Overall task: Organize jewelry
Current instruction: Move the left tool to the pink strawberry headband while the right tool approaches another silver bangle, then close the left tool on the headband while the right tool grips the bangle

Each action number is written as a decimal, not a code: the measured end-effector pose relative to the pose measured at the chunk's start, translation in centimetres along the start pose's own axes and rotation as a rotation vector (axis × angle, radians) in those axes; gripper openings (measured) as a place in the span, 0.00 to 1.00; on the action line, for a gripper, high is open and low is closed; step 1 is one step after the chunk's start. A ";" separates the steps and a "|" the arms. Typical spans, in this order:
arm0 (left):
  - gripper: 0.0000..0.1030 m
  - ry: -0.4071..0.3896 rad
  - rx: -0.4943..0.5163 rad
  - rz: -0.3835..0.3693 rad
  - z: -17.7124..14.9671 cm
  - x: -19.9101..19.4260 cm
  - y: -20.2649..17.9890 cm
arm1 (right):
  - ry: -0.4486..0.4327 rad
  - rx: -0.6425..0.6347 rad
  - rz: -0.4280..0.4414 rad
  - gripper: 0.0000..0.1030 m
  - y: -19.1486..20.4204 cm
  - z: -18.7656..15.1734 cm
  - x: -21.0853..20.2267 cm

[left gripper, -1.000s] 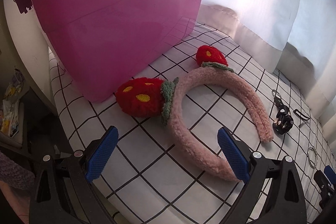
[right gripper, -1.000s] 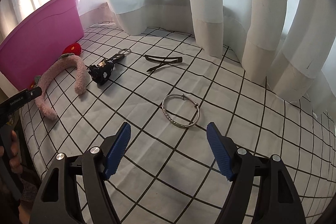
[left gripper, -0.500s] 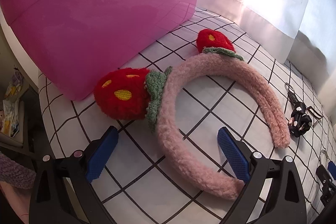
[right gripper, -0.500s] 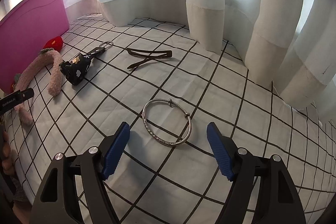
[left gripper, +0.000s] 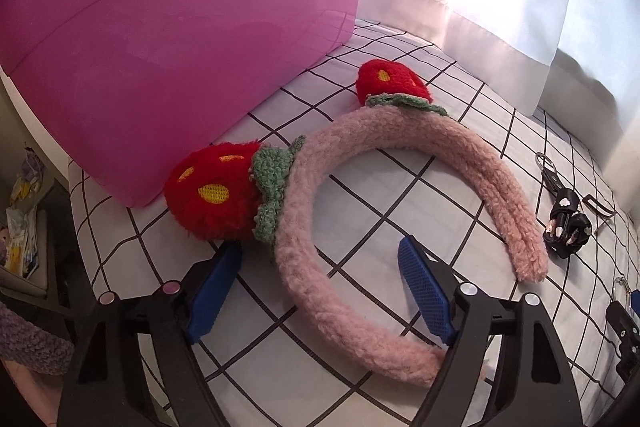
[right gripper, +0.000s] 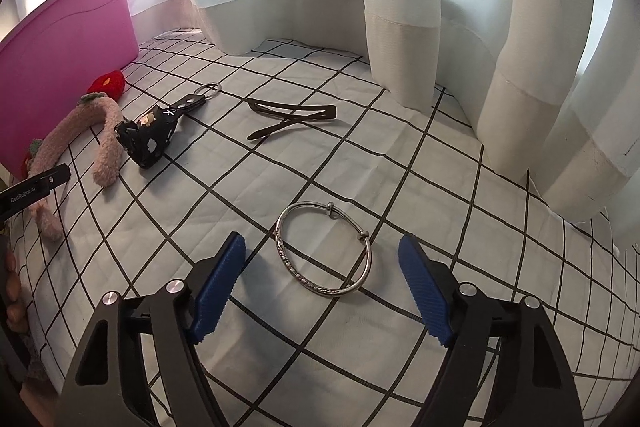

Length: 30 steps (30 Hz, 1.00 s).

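The left gripper [left gripper: 320, 287] is showing a black, angular plastic frame with triangular cut-outs, and its fingers [left gripper: 424, 291] are wearing bright blue pads with a fine ribbed texture. Round silver screws are sitting at the finger joints. The right gripper [right gripper: 322, 287] is showing the same black frame, blue ribbed pads and silver screws. White "GenRobot.AI" lettering is running along a black bar in the right wrist view. A fuzzy mauve knitted sleeve [left gripper: 28, 341] is covering the wrist, with bare skin showing below.
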<state>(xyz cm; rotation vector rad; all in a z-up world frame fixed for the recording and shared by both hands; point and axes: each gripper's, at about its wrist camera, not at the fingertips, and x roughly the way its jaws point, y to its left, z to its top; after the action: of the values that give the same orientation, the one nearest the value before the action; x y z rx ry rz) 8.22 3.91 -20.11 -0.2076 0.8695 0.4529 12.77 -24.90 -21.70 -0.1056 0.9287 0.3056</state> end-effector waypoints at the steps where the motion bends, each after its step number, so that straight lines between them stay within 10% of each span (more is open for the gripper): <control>1: 0.61 -0.003 0.007 -0.005 -0.1 -0.2 -0.1 | -0.004 -0.007 0.004 0.56 0.2 0.0 -0.1; 9: 0.12 -0.022 0.012 -0.024 -0.4 -1.3 0.0 | -0.023 -0.028 0.008 0.42 0.5 -0.3 -0.5; 11: 0.10 -0.027 0.014 -0.046 -0.5 -1.6 0.0 | -0.039 -0.020 0.011 0.37 0.4 -0.5 -0.9; 12: 0.10 -0.036 0.017 -0.046 -0.6 -1.9 0.0 | -0.039 -0.019 0.008 0.04 0.3 -0.5 -1.0; 30: 0.10 -0.112 -0.013 -0.081 -0.8 -5.6 0.4 | -0.113 -0.045 0.031 0.05 0.9 -0.4 -3.3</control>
<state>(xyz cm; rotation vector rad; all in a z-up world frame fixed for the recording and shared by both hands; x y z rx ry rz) 4.31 2.34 -16.29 -0.2266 0.7463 0.3907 10.34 -24.87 -19.23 -0.1138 0.8126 0.3579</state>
